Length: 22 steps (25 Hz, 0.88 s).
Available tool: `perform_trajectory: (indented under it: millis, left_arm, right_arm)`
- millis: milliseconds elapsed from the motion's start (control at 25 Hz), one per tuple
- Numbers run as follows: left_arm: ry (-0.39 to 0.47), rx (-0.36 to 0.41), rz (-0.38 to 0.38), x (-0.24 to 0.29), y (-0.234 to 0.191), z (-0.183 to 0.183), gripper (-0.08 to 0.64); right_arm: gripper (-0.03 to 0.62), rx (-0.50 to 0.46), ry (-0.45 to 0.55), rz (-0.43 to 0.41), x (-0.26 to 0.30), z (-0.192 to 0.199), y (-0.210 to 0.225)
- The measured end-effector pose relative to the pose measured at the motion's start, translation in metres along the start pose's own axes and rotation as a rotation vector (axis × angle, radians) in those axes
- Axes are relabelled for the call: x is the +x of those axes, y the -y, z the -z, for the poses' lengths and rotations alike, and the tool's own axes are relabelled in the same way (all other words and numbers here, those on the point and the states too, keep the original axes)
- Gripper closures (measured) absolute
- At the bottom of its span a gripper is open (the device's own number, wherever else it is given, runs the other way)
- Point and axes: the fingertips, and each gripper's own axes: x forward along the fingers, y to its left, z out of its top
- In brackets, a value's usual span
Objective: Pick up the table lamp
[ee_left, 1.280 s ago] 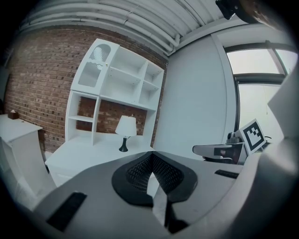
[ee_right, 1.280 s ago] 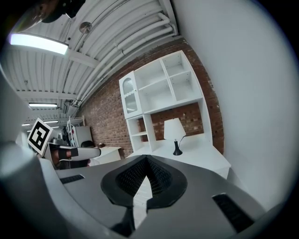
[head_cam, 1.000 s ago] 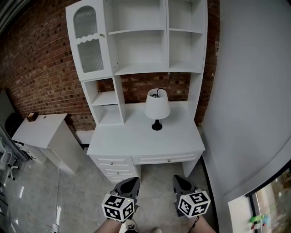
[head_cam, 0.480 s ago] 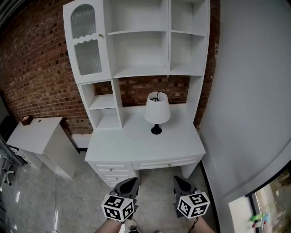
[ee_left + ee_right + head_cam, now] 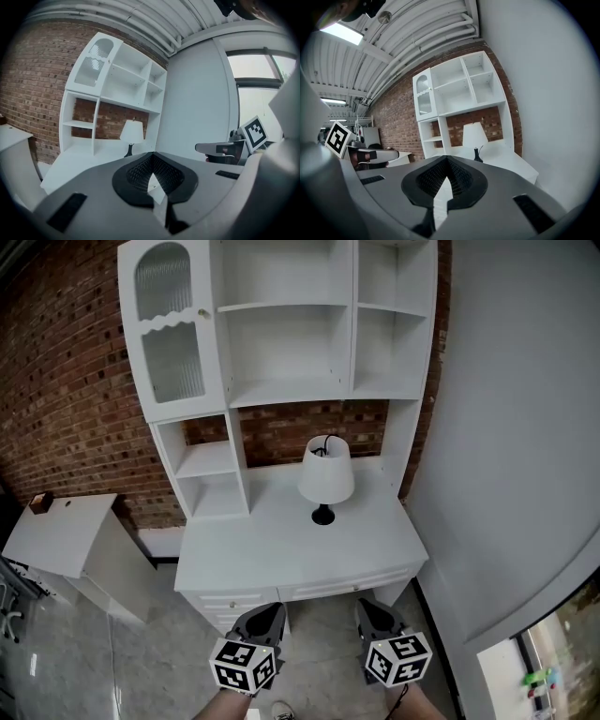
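head view: left gripper (image 5: 268,612) beside right (image 5: 369,611)

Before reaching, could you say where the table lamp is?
Head view: the table lamp stands on the white desk, right of centre, before the brick wall.

Left gripper (image 5: 265,614) and right gripper (image 5: 373,611) are both closed, empty.

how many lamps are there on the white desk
1: the table lamp stands on the desk, right of centre, below the open shelves. None other shows.
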Motion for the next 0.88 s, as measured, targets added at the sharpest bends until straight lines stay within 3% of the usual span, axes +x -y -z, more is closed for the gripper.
perform_trajectory:
  millis: [600, 880]
  left_arm:
    - [-0.017, 0.04, 0.102, 0.012, -0.065, -0.006, 0.561]
    - [-0.034, 0.033, 0.122, 0.026, -0.072, 0.0, 0.561]
  right_arm:
    - [0.568, 0.003, 0.038, 0.092, 0.06, -0.009, -0.029]
    - [0.568, 0.012, 0.022, 0.115, 0.075, -0.005, -0.02]
